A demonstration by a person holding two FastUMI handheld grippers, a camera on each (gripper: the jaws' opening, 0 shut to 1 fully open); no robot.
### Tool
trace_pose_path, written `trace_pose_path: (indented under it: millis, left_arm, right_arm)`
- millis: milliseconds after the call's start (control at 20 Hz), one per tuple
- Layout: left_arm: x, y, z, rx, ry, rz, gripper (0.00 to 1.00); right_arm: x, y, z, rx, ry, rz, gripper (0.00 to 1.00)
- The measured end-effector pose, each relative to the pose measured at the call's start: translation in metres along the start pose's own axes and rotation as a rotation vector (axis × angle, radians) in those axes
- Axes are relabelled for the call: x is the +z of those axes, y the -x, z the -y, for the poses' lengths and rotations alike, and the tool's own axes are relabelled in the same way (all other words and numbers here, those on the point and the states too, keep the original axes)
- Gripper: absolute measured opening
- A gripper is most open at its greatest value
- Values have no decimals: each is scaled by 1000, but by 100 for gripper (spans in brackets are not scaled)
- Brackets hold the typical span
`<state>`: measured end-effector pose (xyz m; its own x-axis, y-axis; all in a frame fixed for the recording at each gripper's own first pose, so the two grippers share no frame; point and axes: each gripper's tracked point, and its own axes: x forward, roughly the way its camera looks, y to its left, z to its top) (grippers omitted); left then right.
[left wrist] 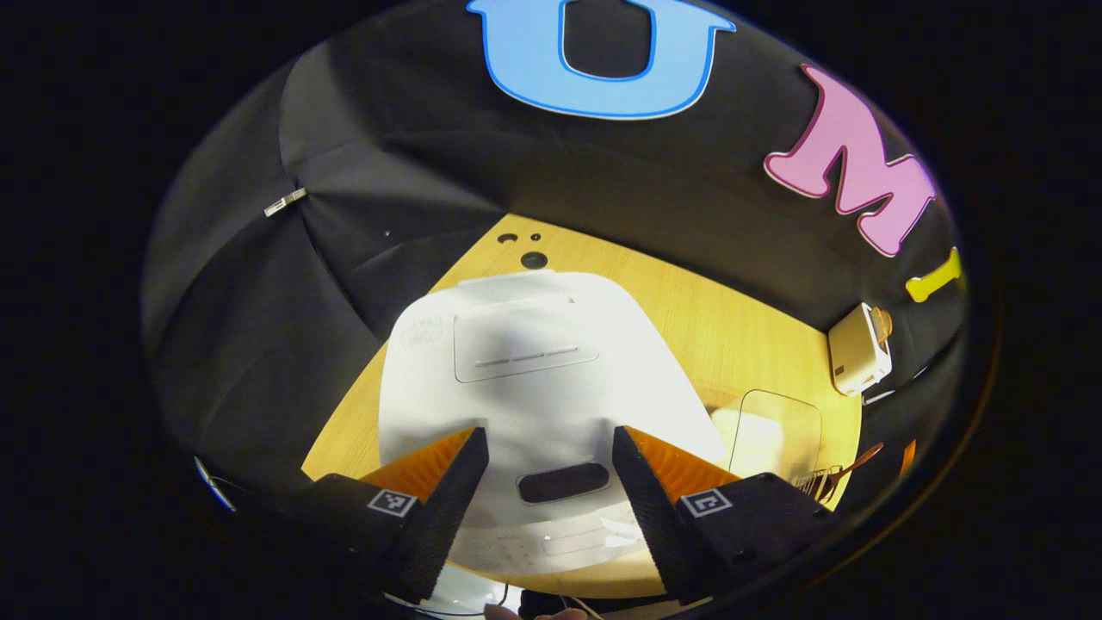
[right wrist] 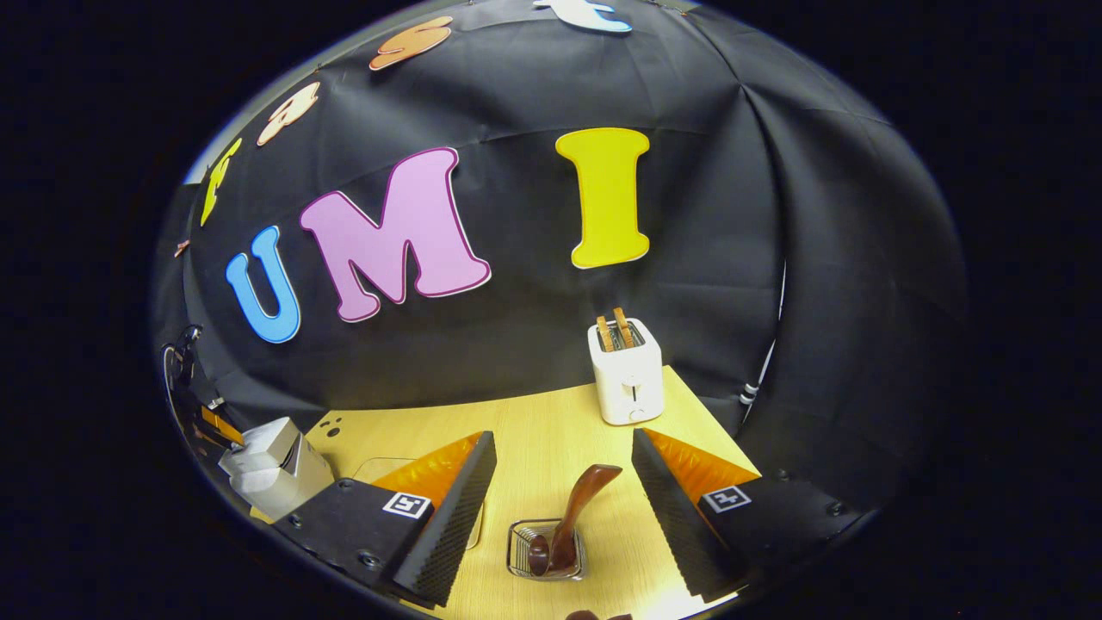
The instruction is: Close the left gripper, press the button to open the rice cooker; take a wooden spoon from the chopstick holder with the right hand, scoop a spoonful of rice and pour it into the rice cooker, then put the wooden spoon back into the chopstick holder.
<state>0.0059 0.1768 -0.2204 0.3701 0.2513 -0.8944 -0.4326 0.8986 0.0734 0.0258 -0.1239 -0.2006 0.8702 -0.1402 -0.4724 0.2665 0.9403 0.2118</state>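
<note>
Left gripper view: the left gripper [left wrist: 547,495] hangs above the white rice cooker [left wrist: 534,379], which occupies the centre of the frame on the wooden table [left wrist: 732,336]. Its fingers stand wide apart, holding nothing. The lid is down. A dark oval panel [left wrist: 564,482], lying between the fingertips at lower centre, may be the release button; this cannot be confirmed. A clear container [left wrist: 770,430] sits at right of the cooker, just beside it; its contents are too pale to identify.

Right gripper view: the right gripper [right wrist: 564,508] also has its fingers spread wide and empty. Below and between them, at lower centre, stands the wire chopstick holder [right wrist: 547,551] with the wooden spoon [right wrist: 572,512] in it. The spoon's long axis runs from lower left to upper right in the frame, the upper end leaning toward the toaster [right wrist: 627,370] at centre. Which end is the bowl cannot be told with certainty.

Assessment: no step appears complete. The left fingers are not yet closed, the cooker is unopened, the spoon is untouched. Pressing, scooping, pouring and returning all remain.
</note>
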Motion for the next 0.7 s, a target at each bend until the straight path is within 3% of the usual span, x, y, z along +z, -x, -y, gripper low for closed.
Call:
trace_pose_path:
  millis: [450,700]
  left_arm:
    - [-17,-20,-2,21,-27,-197,93]
    - [-14,-22,-2,43,-57,-234,94]
  right_arm:
    - [-3,-4,6,-13,-6,-11,98]
    - [-5,-9,5,-20,-12,-18,98]
